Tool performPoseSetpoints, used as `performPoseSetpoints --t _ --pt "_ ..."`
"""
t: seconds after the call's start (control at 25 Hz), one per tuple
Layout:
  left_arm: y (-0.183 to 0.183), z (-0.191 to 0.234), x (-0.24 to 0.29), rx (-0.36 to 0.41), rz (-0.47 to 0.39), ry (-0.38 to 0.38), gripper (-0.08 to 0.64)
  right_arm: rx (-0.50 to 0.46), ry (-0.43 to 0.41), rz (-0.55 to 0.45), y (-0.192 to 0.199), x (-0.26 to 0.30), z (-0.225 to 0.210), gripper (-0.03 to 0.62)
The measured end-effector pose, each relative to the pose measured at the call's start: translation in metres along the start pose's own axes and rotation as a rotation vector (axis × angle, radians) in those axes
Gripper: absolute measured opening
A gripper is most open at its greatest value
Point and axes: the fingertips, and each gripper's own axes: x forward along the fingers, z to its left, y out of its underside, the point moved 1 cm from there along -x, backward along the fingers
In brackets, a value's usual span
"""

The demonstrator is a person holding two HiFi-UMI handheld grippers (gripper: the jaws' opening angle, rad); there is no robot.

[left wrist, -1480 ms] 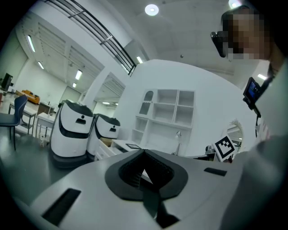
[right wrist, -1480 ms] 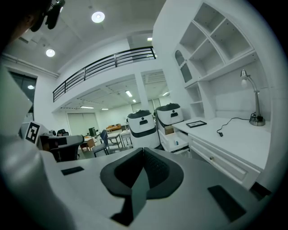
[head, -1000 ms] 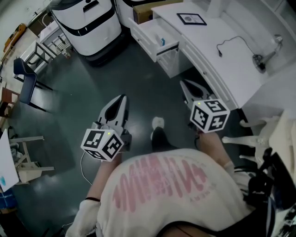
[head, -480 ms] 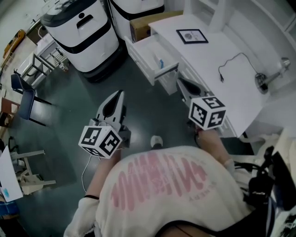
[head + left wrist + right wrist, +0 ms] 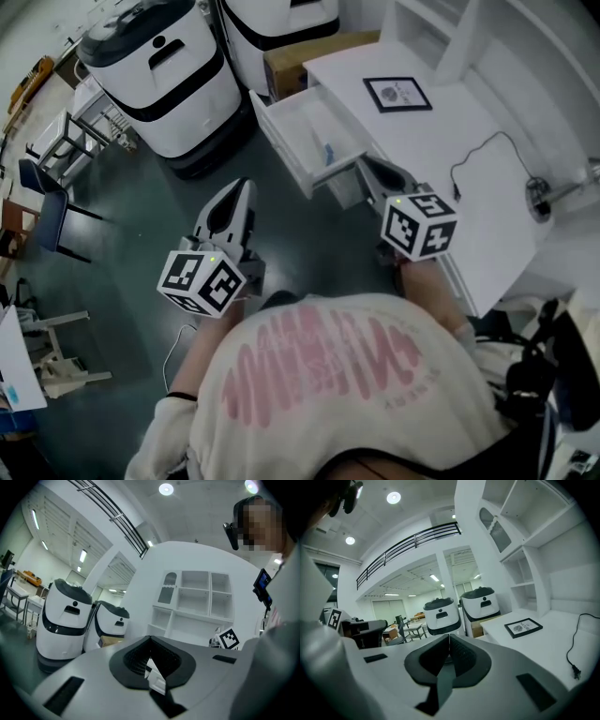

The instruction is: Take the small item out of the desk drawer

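Observation:
The white desk [image 5: 450, 131] stands at the upper right with its drawer [image 5: 298, 120] pulled open. A small blue-and-white item [image 5: 328, 153] lies near the drawer's front right corner. My right gripper [image 5: 367, 164] is shut and empty, its tips just right of the drawer's front corner. My left gripper [image 5: 247, 184] hovers over the dark floor below the drawer, jaws together with nothing in them. The left gripper [image 5: 149, 638] in its own view faces a white shelf unit [image 5: 197, 606]. The right gripper [image 5: 449, 635] points along the desk top.
A framed picture [image 5: 397, 93] and a black cable [image 5: 478, 155] lie on the desk. Two large white machines [image 5: 159, 66] and a cardboard box [image 5: 305, 49] stand beyond the drawer. Chairs [image 5: 47, 187] and a small table are at the far left.
The person has stepped toward the desk, so the open drawer now lies closer to both grippers. The right gripper's tips have come next to the drawer front. Both stay shut.

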Motion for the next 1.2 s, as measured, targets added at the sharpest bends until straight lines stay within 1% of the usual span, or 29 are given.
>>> performPoseSetpoints --t 0.08,0.2,0.4,0.6,0.72,0.88,0.96,1.08,1.2 --pt "0.009 0.008 0.003 -0.026 0.025 -0.012 0.028 0.014 -0.002 0.022 0.009 0.007 -0.005 0.018" --pt "0.020 0.018 0.011 -0.048 0.060 -0.023 0.028 0.043 0.016 0.046 0.020 0.017 -0.016 0.017" --pt "0.038 0.029 0.032 -0.084 0.103 -0.004 0.028 0.093 0.021 0.112 0.042 0.036 -0.027 0.017" --pt "0.032 0.041 0.071 -0.065 0.115 0.043 0.028 0.104 0.039 0.107 0.031 0.062 -0.045 0.018" --pt "0.030 0.051 0.100 -0.076 0.120 0.067 0.028 0.108 0.057 0.102 0.023 0.079 -0.055 0.017" --pt "0.029 0.064 0.145 -0.067 0.128 0.108 0.028 0.121 0.038 0.071 0.005 0.101 -0.070 0.017" --pt "0.031 0.073 0.163 -0.074 0.132 0.118 0.028 0.139 0.043 0.063 0.001 0.112 -0.081 0.017" --pt "0.044 0.092 0.187 -0.074 0.184 0.102 0.028 0.154 0.061 0.097 0.008 0.130 -0.096 0.017" --pt "0.059 0.108 0.209 -0.062 0.239 0.100 0.028 0.154 0.068 0.157 0.025 0.156 -0.106 0.017"
